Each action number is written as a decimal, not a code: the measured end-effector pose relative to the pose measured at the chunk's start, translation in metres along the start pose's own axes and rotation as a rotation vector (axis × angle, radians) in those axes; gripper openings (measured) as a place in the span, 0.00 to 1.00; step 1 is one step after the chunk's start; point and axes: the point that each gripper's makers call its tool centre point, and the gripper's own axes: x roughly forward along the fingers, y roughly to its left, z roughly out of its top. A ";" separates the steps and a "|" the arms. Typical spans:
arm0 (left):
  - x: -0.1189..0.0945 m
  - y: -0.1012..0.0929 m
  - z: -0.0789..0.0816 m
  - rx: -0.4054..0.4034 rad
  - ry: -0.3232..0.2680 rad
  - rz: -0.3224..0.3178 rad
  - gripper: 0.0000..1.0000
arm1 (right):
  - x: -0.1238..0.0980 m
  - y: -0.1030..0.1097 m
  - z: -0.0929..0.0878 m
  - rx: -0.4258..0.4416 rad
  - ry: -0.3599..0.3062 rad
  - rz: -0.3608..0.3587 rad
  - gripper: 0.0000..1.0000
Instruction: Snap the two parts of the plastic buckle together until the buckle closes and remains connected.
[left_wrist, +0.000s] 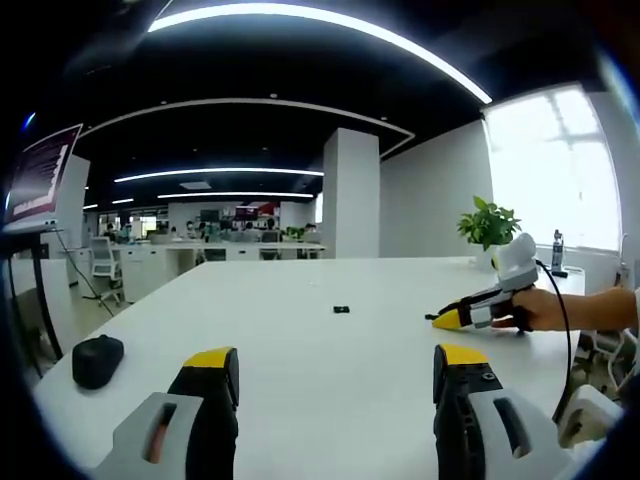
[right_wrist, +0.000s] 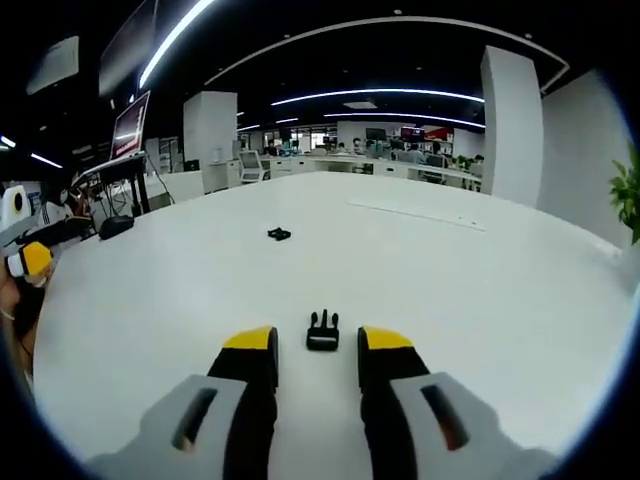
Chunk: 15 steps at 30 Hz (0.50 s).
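Buckle parts: two black pieces lie well apart on the white table (right_wrist: 480, 290), not joined.
Pronged part (right_wrist: 322, 331): in the right gripper view, flat on the table between the tips of that view's own jaws, prongs pointing away from the camera; touched by neither jaw.
Second part (right_wrist: 279, 234): in the right gripper view, farther out on the table, up and left of the pronged part. A small black piece (left_wrist: 341, 309) at mid-table in the left gripper view is too small to tell which part it is.
Right gripper (right_wrist: 314, 342): jaws released, a narrow gap between the yellow tips, nothing grasped. In the left gripper view it enters from the right (left_wrist: 440, 320), low over the table, held by a hand (left_wrist: 545, 308), with a cable trailing behind.
Left gripper (left_wrist: 337, 360): jaws released and spread wide over bare table, nothing between them. In the right gripper view one yellow tip (right_wrist: 34, 258) shows at the left edge.
Mouse (left_wrist: 97, 360): black, near the table's left edge in the left gripper view, well apart from both grippers.
Plant (left_wrist: 487, 224): green, potted, at the table's far right beside a bright window.
Background: open office with desks, chairs, a white pillar and curved ceiling lights.
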 end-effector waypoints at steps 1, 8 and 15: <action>0.000 0.000 0.000 0.000 0.000 0.000 0.81 | 0.000 -0.001 0.000 -0.006 0.005 -0.003 0.28; 0.001 -0.002 -0.001 0.002 0.001 -0.003 0.81 | 0.001 -0.001 0.000 -0.013 0.003 0.005 0.20; 0.000 -0.001 -0.002 0.000 0.002 0.000 0.81 | 0.000 0.002 -0.001 -0.026 0.012 0.019 0.13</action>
